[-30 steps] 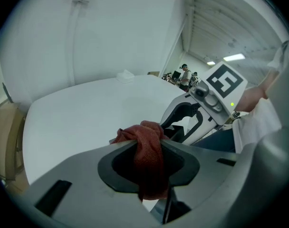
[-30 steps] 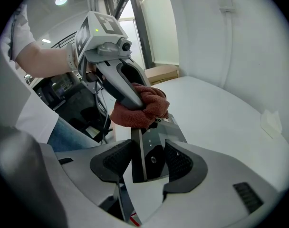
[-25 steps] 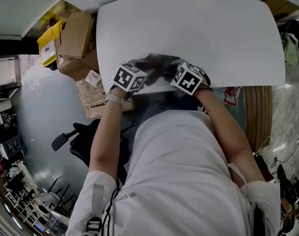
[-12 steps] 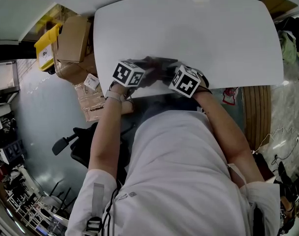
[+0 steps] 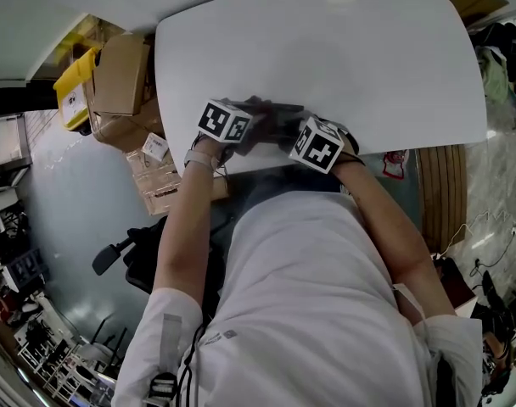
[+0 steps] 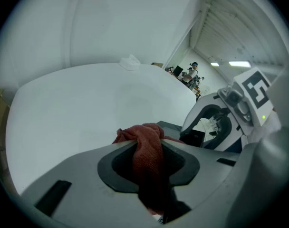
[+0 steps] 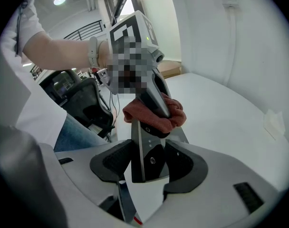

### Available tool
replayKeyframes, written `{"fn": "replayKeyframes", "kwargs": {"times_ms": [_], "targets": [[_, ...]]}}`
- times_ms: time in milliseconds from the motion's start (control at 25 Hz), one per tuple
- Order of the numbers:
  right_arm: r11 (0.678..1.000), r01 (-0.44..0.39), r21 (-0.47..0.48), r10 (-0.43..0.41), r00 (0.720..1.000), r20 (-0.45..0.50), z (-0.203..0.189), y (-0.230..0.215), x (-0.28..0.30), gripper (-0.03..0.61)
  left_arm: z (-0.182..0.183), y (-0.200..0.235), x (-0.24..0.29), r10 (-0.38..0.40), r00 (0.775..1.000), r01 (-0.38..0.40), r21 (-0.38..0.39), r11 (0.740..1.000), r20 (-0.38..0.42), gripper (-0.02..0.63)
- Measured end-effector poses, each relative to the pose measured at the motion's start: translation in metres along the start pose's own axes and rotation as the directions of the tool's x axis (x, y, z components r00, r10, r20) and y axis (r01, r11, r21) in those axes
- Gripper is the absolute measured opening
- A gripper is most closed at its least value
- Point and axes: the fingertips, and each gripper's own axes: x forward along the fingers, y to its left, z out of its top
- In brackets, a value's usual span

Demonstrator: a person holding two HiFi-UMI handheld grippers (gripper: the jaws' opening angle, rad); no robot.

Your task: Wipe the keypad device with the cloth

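At the near edge of the white table (image 5: 368, 66) both grippers meet. My left gripper (image 6: 147, 148) is shut on a red cloth (image 6: 145, 158), which bunches out past the jaws. My right gripper (image 7: 147, 163) is shut on the dark, flat keypad device (image 7: 148, 152), held on edge above the table. In the right gripper view the cloth (image 7: 156, 114) lies pressed on the device's far end, under the left gripper (image 7: 149, 87). From the head view the left gripper (image 5: 241, 130) and right gripper (image 5: 299, 136) sit close together; cloth and device are a dark blur there.
Cardboard boxes (image 5: 122, 70) and a yellow bin (image 5: 71, 87) stand on the floor left of the table. A black office chair (image 5: 143, 248) is beside the person. A small white crumpled thing (image 6: 130, 62) lies at the table's far edge.
Both grippers stay together at the table's near edge. The left one has shifted slightly away from the person and the right one slightly left.
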Motion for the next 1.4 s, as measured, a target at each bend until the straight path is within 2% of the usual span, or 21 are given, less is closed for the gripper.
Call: {"fn": "replayKeyframes", "kwargs": {"times_ms": [320, 560, 800, 960, 1160, 1240, 1400], "targets": [[1.0, -0.006, 0.0, 0.006, 1.0, -0.005, 0.0, 0.002, 0.003, 0.215, 0.003, 0.019, 0.019, 0.029, 0.999, -0.029, -0.01, 1.0, -0.023, 0.112], [1.0, -0.006, 0.003, 0.006, 1.0, 0.003, -0.001, 0.002, 0.002, 0.215, 0.007, 0.026, 0.031, 0.012, 0.997, -0.012, -0.002, 1.0, -0.074, 0.112], [1.0, -0.007, 0.003, 0.007, 1.0, 0.006, -0.002, 0.003, 0.001, 0.215, 0.012, 0.038, 0.044, 0.027, 0.995, -0.026, 0.005, 1.0, -0.097, 0.112], [1.0, -0.003, 0.003, 0.003, 1.0, 0.011, -0.002, 0.002, 0.0, 0.215, 0.016, 0.049, 0.051, 0.05, 0.994, -0.05, 0.002, 0.999, -0.097, 0.112], [1.0, 0.018, -0.004, -0.018, 0.998, 0.052, -0.002, 0.003, -0.003, 0.215, 0.016, 0.051, 0.053, 0.038, 0.996, -0.041, -0.031, 0.999, -0.086, 0.112], [0.999, 0.04, -0.023, -0.038, 0.995, 0.087, -0.001, 0.003, -0.004, 0.215, 0.016, 0.052, 0.053, 0.047, 0.995, -0.049, -0.019, 0.999, -0.083, 0.112], [0.998, 0.062, -0.027, -0.058, 0.991, 0.119, -0.005, 0.003, -0.006, 0.215, 0.015, 0.058, 0.055, 0.113, 0.991, -0.11, 0.048, 0.993, -0.068, 0.112]]}}
